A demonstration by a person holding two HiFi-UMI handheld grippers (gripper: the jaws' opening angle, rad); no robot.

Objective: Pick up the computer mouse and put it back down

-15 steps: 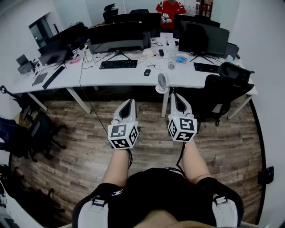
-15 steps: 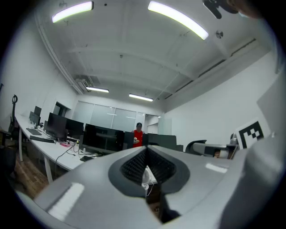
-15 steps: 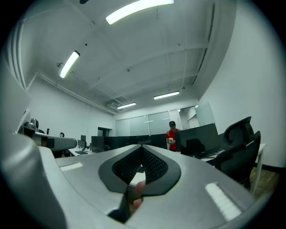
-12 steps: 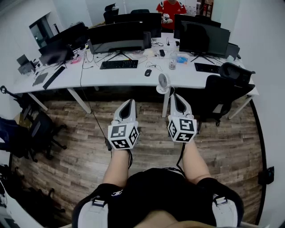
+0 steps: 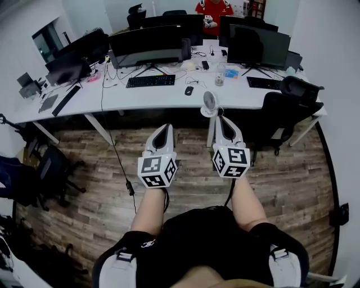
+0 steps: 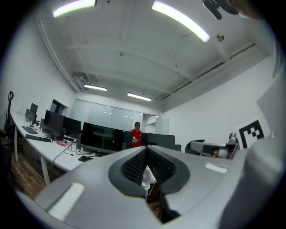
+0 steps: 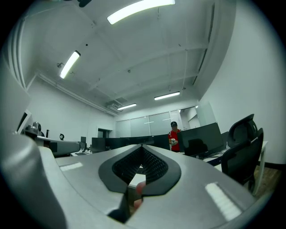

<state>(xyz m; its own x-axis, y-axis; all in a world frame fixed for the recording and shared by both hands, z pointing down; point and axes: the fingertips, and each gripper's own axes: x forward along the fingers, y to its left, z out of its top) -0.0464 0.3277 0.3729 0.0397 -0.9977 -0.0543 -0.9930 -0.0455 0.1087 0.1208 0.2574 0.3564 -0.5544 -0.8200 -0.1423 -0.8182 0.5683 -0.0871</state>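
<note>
The black computer mouse lies on the white desk, just right of a black keyboard. I stand well back from the desk over the wood floor. My left gripper and right gripper are held side by side at waist height, pointing toward the desk and far short of the mouse. In the left gripper view the left gripper has its jaws together with nothing between them. The right gripper looks the same in its own view. The mouse shows in neither gripper view.
A small white fan stands at the desk's front edge ahead of the right gripper. Several monitors line the desk. A black office chair stands at the right, another at the left. A person in red stands behind the desk.
The head view has shifted slightly, so the desk and fan sit a little lower and to the right. Both grippers keep the same pose and stay shut.
</note>
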